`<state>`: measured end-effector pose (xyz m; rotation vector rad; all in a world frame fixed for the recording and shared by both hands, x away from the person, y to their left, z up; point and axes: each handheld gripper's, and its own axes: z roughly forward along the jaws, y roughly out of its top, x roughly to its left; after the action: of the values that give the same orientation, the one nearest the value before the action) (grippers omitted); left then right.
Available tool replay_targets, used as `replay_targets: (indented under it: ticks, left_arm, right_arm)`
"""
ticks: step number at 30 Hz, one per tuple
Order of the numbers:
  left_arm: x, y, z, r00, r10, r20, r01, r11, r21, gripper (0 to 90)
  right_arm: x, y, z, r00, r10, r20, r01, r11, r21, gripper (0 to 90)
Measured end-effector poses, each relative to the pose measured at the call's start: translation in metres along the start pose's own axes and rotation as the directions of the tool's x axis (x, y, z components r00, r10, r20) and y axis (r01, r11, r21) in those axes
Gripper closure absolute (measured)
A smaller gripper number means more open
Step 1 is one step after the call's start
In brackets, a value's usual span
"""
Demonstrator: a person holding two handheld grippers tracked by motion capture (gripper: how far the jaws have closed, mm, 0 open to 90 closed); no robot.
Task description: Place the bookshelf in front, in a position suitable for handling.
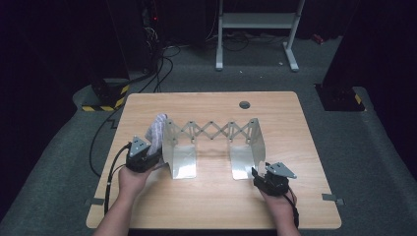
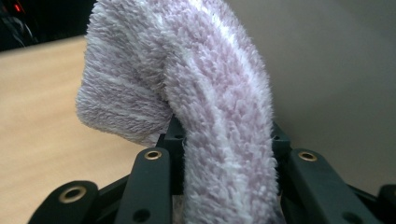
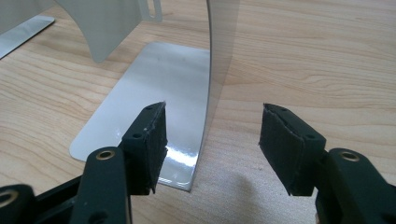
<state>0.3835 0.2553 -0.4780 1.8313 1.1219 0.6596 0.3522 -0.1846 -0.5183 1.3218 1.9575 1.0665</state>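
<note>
One fluffy lilac sock point(image 2: 205, 107) clamped in left hand-held gripper point(image 1: 142, 158), long axis upright, just left of expanding metal rack point(image 1: 211, 142); right hand-held gripper point(image 3: 212, 149) wide, straddling rack's near-right plate edge.

Left gripper point(image 1: 147, 156) clamped and raised; right gripper point(image 1: 260, 173) gapes, low by the table.

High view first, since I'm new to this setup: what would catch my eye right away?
A fluffy lilac-and-white sock held in the left tongs, at the left end of the metal rack. That expanding metal bookend rack, with its scissor lattice, stands mid-table on the wooden table. The right tongs stand open astride the rack's right upright plate, not pressing it.
</note>
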Motion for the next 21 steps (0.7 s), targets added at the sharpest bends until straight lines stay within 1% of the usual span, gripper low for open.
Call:
replay_targets:
  ticks: [1, 2, 3, 4, 5, 6, 7, 8, 9, 10, 15, 17, 19, 20, 21]
  left_arm:
    - [0.000, -0.007, 0.005, 1.0000, -0.009, 0.004, 0.009, 0.9998, 0.016, 64.2]
    - [0.000, -0.007, 0.005, 1.0000, -0.009, 0.004, 0.009, 0.9998, 0.016, 64.3]
    - [0.000, -0.017, 0.012, 1.0000, -0.005, 0.008, 0.005, 0.9984, 0.055, 64.3]
    - [0.000, -0.021, 0.015, 1.0000, 0.002, 0.007, -0.002, 0.9973, 0.073, 64.3]
    - [0.000, -0.021, 0.015, 1.0000, 0.002, 0.007, -0.002, 0.9973, 0.073, 64.3]
    - [0.001, -0.027, 0.021, 1.0000, 0.005, 0.009, -0.005, 0.9942, 0.107, 64.3]
    - [0.001, -0.027, 0.021, 1.0000, 0.005, 0.009, -0.005, 0.9942, 0.107, 64.3]
    - [0.002, -0.033, 0.027, 0.9999, 0.005, 0.010, -0.006, 0.9916, 0.129, 64.4]
    - [0.002, -0.033, 0.027, 0.9999, 0.005, 0.010, -0.006, 0.9916, 0.129, 64.4]
    - [0.003, -0.036, 0.030, 0.9999, -0.003, 0.014, 0.001, 0.9917, 0.129, 64.6]
    - [0.004, -0.038, 0.028, 0.9999, -0.014, 0.007, 0.013, 0.9922, 0.124, 64.5]
    - [0.003, -0.040, 0.023, 0.9997, -0.025, 0.000, 0.025, 0.9934, 0.112, 64.3]
    - [0.004, -0.040, 0.021, 0.9997, -0.025, -0.004, 0.026, 0.9938, 0.108, 64.2]
    - [0.004, -0.039, 0.015, 0.9994, -0.032, -0.009, 0.033, 0.9952, 0.092, 64.1]
    - [0.004, -0.039, 0.015, 0.9994, -0.032, -0.009, 0.033, 0.9952, 0.092, 64.1]
  right_arm:
    - [0.000, 0.000, 0.000, 1.0000, 0.001, 0.000, -0.001, 1.000, 0.001, 41.4]
    - [0.000, 0.000, 0.000, 1.0000, 0.001, 0.000, -0.001, 1.000, 0.001, 41.4]
    - [0.000, 0.000, 0.000, 1.0000, -0.003, 0.000, 0.003, 1.000, 0.002, 41.5]
    - [0.000, 0.000, 0.000, 1.0000, -0.004, -0.001, 0.004, 1.000, 0.002, 41.5]
    - [0.000, 0.000, 0.000, 1.0000, -0.004, -0.001, 0.004, 1.000, 0.002, 41.5]
    - [0.001, 0.000, 0.001, 1.0000, -0.009, -0.003, 0.009, 1.000, 0.004, 41.5]
    - [0.001, 0.000, 0.001, 0.9999, -0.009, -0.004, 0.009, 1.000, 0.005, 41.5]
    - [0.001, 0.000, 0.001, 0.9999, -0.012, -0.005, 0.012, 1.000, 0.005, 41.5]
    - [0.001, 0.000, 0.001, 0.9999, -0.012, -0.005, 0.012, 1.000, 0.005, 41.5]
    - [0.001, 0.000, 0.001, 0.9998, -0.016, -0.007, 0.016, 1.000, 0.005, 41.4]
    - [0.001, 0.000, 0.002, 0.9997, -0.024, -0.009, 0.024, 1.000, 0.008, 41.2]
    - [0.000, 0.000, 0.001, 0.9996, -0.025, -0.007, 0.025, 1.000, 0.004, 41.0]
    - [-0.001, 0.001, 0.000, 0.9997, -0.024, -0.006, 0.024, 1.000, 0.000, 40.9]
    - [-0.002, 0.001, -0.001, 0.9998, -0.021, -0.004, 0.021, 1.000, -0.002, 40.9]
    - [-0.002, 0.001, -0.001, 0.9998, -0.021, -0.004, 0.021, 1.000, -0.002, 40.9]
